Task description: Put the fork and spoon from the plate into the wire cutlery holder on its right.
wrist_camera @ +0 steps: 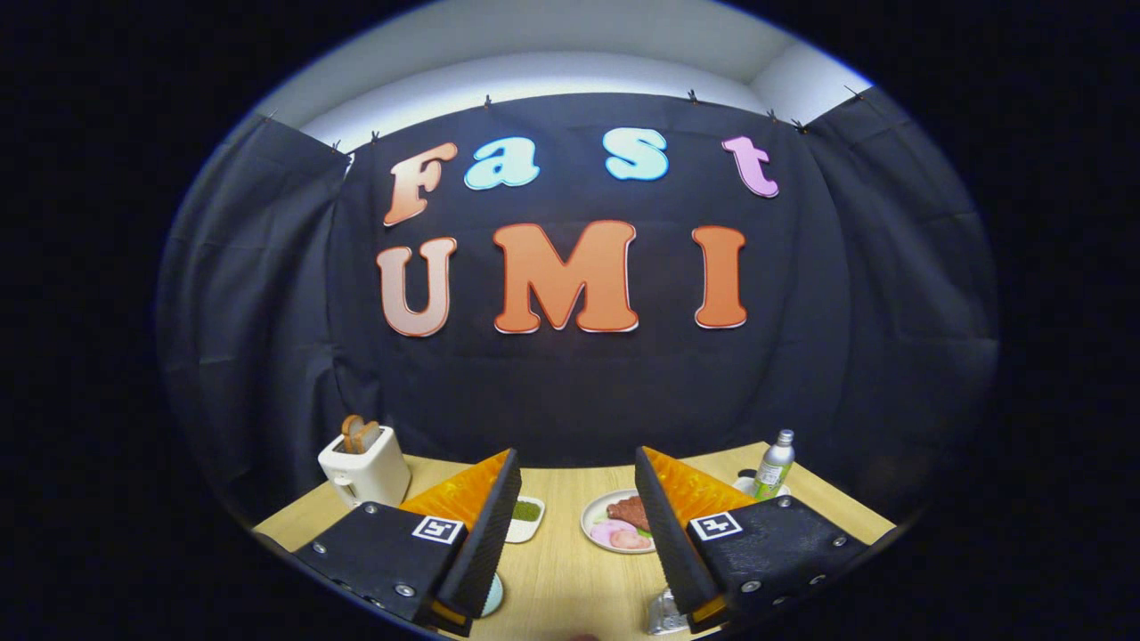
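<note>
while the gripper is held w/ fingers spread wide, empty, a plate of food is seen between them at 12 o'clock; toaster at 10, bottle at 2.

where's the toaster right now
In the gripper view the white toaster stands on the wooden table near its far edge, against the black wall, beyond and outside the gripper's open left finger, with toast in its slots.
</note>
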`<state>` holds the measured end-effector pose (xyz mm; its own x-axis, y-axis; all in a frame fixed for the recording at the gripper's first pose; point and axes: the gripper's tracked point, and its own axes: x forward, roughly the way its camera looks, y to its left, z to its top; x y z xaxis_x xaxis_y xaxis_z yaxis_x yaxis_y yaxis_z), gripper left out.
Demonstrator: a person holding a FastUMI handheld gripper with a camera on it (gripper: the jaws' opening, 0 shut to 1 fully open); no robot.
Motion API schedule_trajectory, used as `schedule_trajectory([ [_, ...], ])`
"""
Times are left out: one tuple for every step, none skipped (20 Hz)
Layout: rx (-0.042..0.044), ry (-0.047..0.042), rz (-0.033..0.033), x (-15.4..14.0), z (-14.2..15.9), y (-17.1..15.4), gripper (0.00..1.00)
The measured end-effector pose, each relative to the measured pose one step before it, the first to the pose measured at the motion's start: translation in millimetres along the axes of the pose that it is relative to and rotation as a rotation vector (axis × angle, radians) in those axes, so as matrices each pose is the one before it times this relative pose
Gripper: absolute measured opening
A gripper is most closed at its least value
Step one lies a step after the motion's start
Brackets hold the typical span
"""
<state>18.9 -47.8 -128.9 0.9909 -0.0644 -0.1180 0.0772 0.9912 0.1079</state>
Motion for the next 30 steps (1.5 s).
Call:
schedule_trajectory([
  [-0.00186,0.00467,0.00397,1.33,-2.46,9.96,0.81],
  [-0.00099,0.00305,0.00680,1.54,-1.87,10.94,0.82],
  [0.00140,0.00698,0.01113,0.93,-2.02,11.73,0.84],
  [0.00381,0.00812,0.01179,1.61,-2.54,11.64,0.85],
  [0.00141,0.01263,0.01432,2.45,-3.04,11.47,0.88],
  [-0.00041,0.01212,0.01195,1.20,-4.28,10.20,0.89],
  [-0.00377,0.02072,0.01852,3.13,-5.24,12.34,0.90],
  [-0.00376,0.02257,0.01798,1.95,-6.21,11.27,0.91],
  [-0.00314,0.02390,0.02456,2.40,-6.06,12.37,0.91],
  [-0.00334,0.01847,0.02149,3.89,-4.18,12.40,0.91],
  [-0.00475,0.00849,0.02294,2.36,-1.23,11.24,0.93],
  [-0.00629,0.00601,0.01929,2.56,0.02,9.21,0.93],
  [-0.00752,0.00319,0.02141,3.06,-0.10,10.30,0.93],
  [-0.00881,0.00822,0.01896,3.38,-2.69,9.27,0.93],
  [-0.00774,0.00889,0.01912,3.42,-2.78,9.69,0.93],
  [-0.00607,0.01567,0.01751,4.29,-4.69,8.65,0.93],
  [0.00084,0.02584,0.01413,4.54,-7.44,6.19,0.93],
  [0.00049,0.03662,0.01177,4.89,-11.91,5.20,0.93],
  [-0.00294,0.04574,0.00658,5.29,-13.31,3.90,0.93],
  [-0.00372,0.04981,0.00791,5.09,-14.36,3.90,0.93],
  [-0.00478,0.05603,0.00778,5.16,-14.95,3.21,0.94],
  [-0.00552,0.06126,0.00701,5.52,-16.79,2.58,0.94],
  [-0.00388,0.06510,0.00247,5.14,-17.76,1.79,0.94],
  [-0.00280,0.05928,0.00953,5.45,-15.03,3.31,0.94],
  [-0.00350,0.05546,0.00382,5.57,-14.01,2.29,0.94],
  [-0.00264,0.04455,0.01760,5.01,-9.14,5.59,0.94],
  [-0.00426,0.04569,0.00359,6.27,-10.28,2.23,0.94],
  [-0.00961,0.04309,0.00700,7.98,-9.29,1.94,0.94],
  [-0.01164,0.04665,-0.00678,8.53,-9.50,-1.30,0.93],
  [-0.00525,0.04552,0.00399,7.74,-9.23,2.97,0.93],
])
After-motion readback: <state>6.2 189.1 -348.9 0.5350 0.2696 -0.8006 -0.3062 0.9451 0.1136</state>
